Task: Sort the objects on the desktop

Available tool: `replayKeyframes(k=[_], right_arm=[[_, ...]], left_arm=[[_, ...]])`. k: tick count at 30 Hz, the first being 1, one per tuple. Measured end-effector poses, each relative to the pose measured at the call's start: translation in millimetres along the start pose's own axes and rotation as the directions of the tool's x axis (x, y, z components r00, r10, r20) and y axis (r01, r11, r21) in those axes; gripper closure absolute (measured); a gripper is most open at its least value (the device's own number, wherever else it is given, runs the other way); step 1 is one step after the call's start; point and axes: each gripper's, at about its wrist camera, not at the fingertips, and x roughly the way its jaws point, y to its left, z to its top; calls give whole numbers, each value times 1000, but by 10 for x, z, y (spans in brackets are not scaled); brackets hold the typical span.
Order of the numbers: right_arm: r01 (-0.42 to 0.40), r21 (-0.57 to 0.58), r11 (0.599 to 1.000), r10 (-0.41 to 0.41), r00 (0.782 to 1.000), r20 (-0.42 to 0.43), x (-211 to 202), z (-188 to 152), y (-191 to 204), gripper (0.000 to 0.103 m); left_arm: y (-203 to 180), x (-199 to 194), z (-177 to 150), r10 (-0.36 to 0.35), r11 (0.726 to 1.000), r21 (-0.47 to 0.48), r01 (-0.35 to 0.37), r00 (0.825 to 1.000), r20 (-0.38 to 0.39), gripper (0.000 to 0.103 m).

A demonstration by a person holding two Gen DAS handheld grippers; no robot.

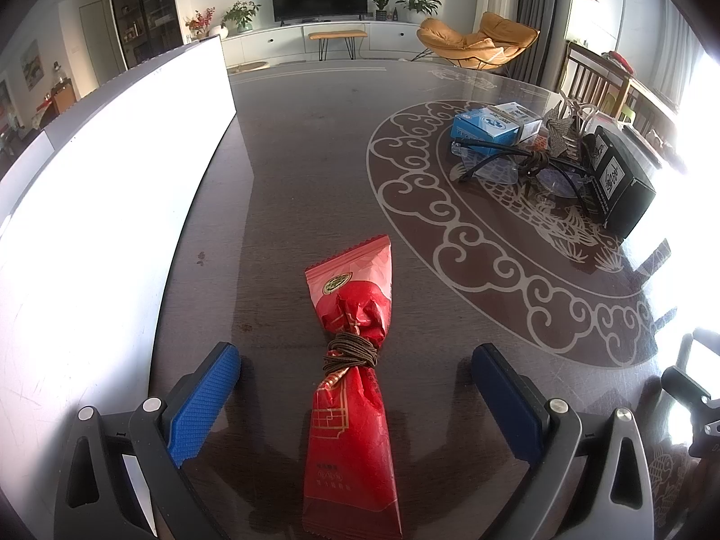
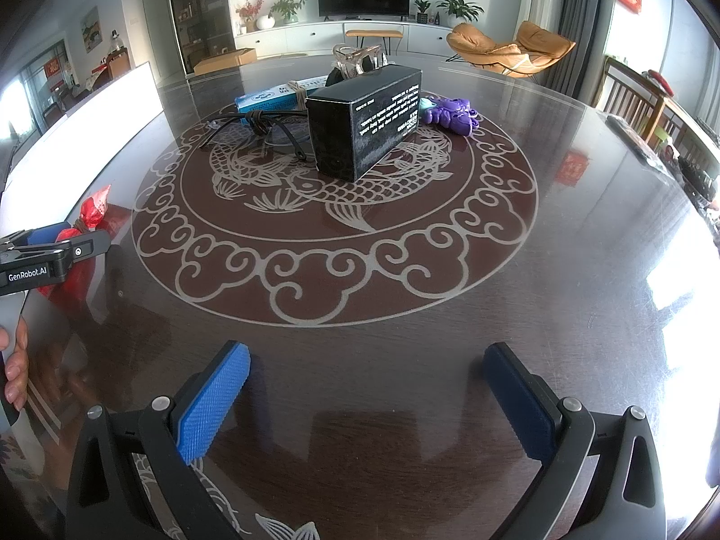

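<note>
1. "GenRobot.AI" in white on the body of my left gripper (image 2: 67, 243).
2. Black box (image 2: 369, 117): white print on its side, upside down, too small to read.
3. Blue carton (image 1: 495, 123) and red snack packet (image 1: 351, 387): print unreadable.

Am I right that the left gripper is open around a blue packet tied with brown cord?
Not quite: the packet is red, not blue, as the left wrist view shows. The left gripper is indeed open around it, and brown cord ties its middle.
</note>
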Motion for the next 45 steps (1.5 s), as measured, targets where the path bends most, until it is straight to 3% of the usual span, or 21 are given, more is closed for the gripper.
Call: replayKeyframes(k=[3, 6, 9, 12, 13, 16, 19, 23, 26, 30, 33, 36, 37, 39, 41, 45], right_arm=[[21, 18, 1000, -22, 1000, 20, -52, -16, -26, 0], [-130, -30, 991, 131, 991, 33, -100, 68, 28, 0], [-341, -59, 938, 344, 938, 42, -142, 370, 166, 0], [-430, -129, 894, 432, 902, -9, -9, 642, 376, 0], [-436, -170, 884, 436, 899, -39, 77, 738, 469, 0], [-404, -251, 880, 391, 915, -101, 337, 916, 630, 0], [-226, -283, 932, 219, 974, -58, 490, 1052, 545, 1], [-124, -279, 952, 119, 992, -36, 533, 1183, 427, 1], [-119, -403, 907, 135, 991, 11, 407, 1234, 583, 1], [-39, -573, 819, 71, 997, 33, 470, 1338, 938, 1], [-39, -607, 794, 19, 999, -40, 735, 1506, 1056, 2], [-51, -600, 798, -3, 996, -89, 921, 1612, 1079, 12], [-80, -579, 811, 24, 994, -103, 932, 1662, 1047, 13], [-152, -519, 841, 81, 984, -158, 963, 1734, 954, 30], [-198, -464, 863, 121, 974, -189, 953, 1742, 868, 75], [-221, -391, 893, 164, 971, -173, 762, 1507, 716, 83]], left_arm=[[-1, -12, 7, 0, 1000, -3, 0, 1000, 1, 0], [-10, -23, 20, 3, 1000, -5, -3, 1000, 2, 0], [-6, -37, 29, 2, 1000, -4, -2, 1000, 2, 0], [-2, -41, 28, 2, 1000, -5, -2, 1000, 2, 0], [-1, -42, 25, 2, 1000, -5, -2, 1000, 2, 0], [0, -41, 23, 2, 1000, -5, -2, 1000, 3, 0], [-2, -40, 27, 2, 1000, -5, -2, 1000, 3, 0], [4, -41, 19, 2, 1000, -5, -2, 1000, 3, 0], [12, -48, 18, 2, 1000, -5, -2, 1000, 3, 0], [16, -49, 19, 2, 1000, -6, -2, 1000, 3, 0], [19, -50, 17, 2, 1000, -6, -2, 1000, 4, 0], [20, -51, 16, 2, 1000, -6, -2, 1000, 4, 0], [19, -49, 12, 2, 1000, -6, -2, 1000, 4, 0], [30, -64, 16, 2, 1000, -6, -2, 1000, 4, 0], [31, -63, 30, 2, 1000, -6, -2, 1000, 4, 0], [34, -63, 34, 2, 1000, -6, -2, 1000, 4, 0]])
